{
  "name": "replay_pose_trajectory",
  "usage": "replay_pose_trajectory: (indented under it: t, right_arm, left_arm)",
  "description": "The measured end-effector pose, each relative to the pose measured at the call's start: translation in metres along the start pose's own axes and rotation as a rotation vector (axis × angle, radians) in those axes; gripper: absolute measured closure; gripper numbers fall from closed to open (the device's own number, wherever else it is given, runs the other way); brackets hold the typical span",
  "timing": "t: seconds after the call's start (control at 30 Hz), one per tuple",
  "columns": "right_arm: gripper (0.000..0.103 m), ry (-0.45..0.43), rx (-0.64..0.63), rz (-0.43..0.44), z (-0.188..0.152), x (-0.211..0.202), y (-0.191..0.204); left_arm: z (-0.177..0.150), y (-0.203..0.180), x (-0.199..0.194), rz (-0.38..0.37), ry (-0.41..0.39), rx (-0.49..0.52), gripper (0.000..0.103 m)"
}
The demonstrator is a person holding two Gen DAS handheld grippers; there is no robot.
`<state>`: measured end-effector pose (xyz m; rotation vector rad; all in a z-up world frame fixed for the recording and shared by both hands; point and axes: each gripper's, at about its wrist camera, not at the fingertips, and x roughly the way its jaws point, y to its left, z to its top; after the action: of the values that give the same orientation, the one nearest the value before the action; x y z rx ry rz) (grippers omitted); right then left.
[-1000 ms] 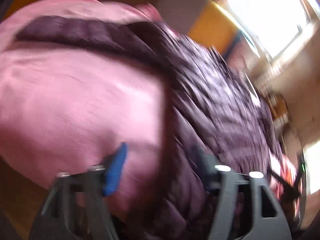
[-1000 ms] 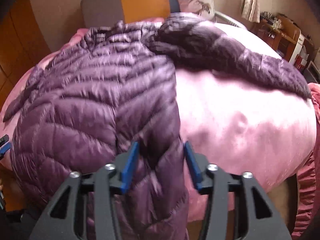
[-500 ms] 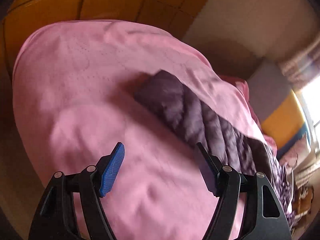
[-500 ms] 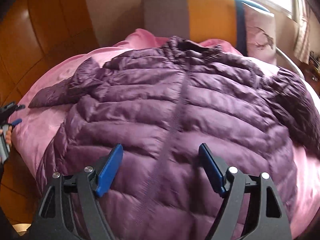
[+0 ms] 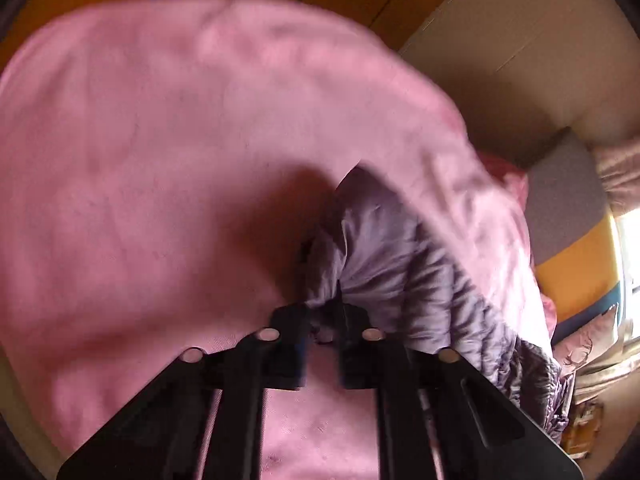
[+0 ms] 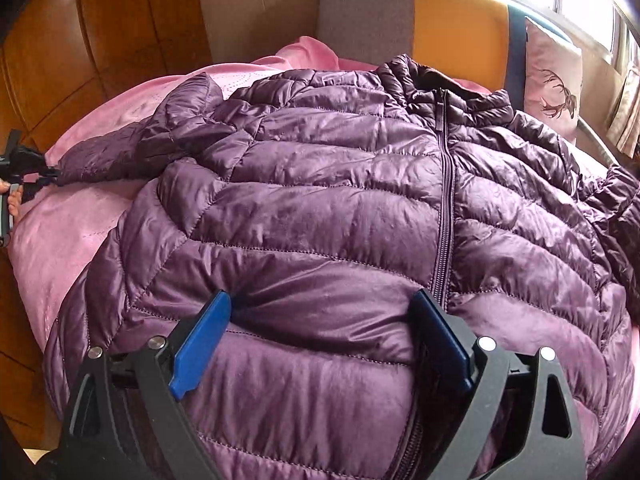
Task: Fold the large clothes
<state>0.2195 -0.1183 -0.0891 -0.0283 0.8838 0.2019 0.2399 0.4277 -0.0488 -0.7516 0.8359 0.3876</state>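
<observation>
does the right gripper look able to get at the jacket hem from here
Probably yes: the right gripper, jaws opening, hangs just over the jacket near its hem, with nothing between.

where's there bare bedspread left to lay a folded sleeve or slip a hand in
Free: the pink bedspread between the jacket body and the outstretched sleeve, whose cuff the left hand-held gripper has pinched. Another broad bare stretch lies beyond that cuff. Crowded: the middle, under the opening right hand-held gripper, all jacket.
</observation>
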Motion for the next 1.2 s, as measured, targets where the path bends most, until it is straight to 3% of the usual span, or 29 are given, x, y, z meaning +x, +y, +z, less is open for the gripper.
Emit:
replay_pose_trajectory:
  t: [0.1, 0.17, 0.33, 0.47, 0.53, 0.57, 0.6, 0.7, 0.77, 0.9, 0.97, 1.03, 1.13, 1.2]
  right_arm:
    - [0.009, -0.002, 0.0, 0.002, -0.001, 0.002, -0.003]
    - [0.008, -0.001, 0.001, 0.005, -0.001, 0.004, -0.005]
    - [0.007, 0.0, -0.01, 0.003, -0.002, 0.009, -0.009]
    - [0.007, -0.005, -0.008, 0.006, -0.003, 0.008, -0.014]
    - [0.007, -0.01, -0.004, 0.011, -0.005, 0.005, -0.017]
    - [0.007, -0.012, -0.003, 0.013, -0.005, 0.005, -0.018]
    - [0.007, -0.012, -0.003, 0.012, -0.005, 0.005, -0.016]
    - [0.007, -0.015, 0.005, 0.022, -0.005, -0.001, -0.017]
    - [0.008, -0.019, 0.04, 0.053, -0.003, -0.01, -0.021]
    - [0.013, -0.081, 0.201, 0.085, -0.004, -0.043, -0.062]
    - [0.016, -0.125, 0.299, 0.044, -0.01, -0.065, -0.097]
    - [0.026, -0.157, 0.419, -0.005, -0.022, -0.088, -0.141]
    - [0.032, -0.2, 0.642, -0.1, -0.056, -0.122, -0.218]
    - [0.038, -0.218, 0.81, -0.174, -0.085, -0.144, -0.271]
  left_arm:
    - [-0.011, 0.001, -0.046, -0.02, -0.138, 0.016, 0.097]
    - [-0.026, 0.015, -0.073, 0.012, -0.196, 0.012, 0.097]
    - [-0.069, 0.046, -0.068, 0.197, -0.108, 0.063, 0.097]
    - [-0.095, 0.042, -0.071, 0.258, -0.126, 0.112, 0.095]
    - [-0.096, 0.039, -0.082, 0.271, -0.136, 0.081, 0.075]
    - [-0.096, 0.038, -0.087, 0.276, -0.144, 0.068, 0.047]
    - [-0.097, 0.037, -0.095, 0.277, -0.178, 0.048, 0.03]
    - [-0.104, 0.015, -0.128, 0.25, -0.301, 0.062, 0.03]
    - [-0.116, -0.011, -0.142, 0.188, -0.328, 0.126, 0.03]
    - [-0.158, -0.084, -0.139, 0.0, -0.271, 0.334, 0.03]
    - [-0.183, -0.118, -0.132, -0.091, -0.224, 0.427, 0.03]
    - [-0.218, -0.159, -0.12, -0.19, -0.159, 0.542, 0.03]
    - [-0.27, -0.21, -0.11, -0.339, -0.065, 0.709, 0.03]
    - [-0.3, -0.236, -0.104, -0.391, -0.02, 0.8, 0.03]
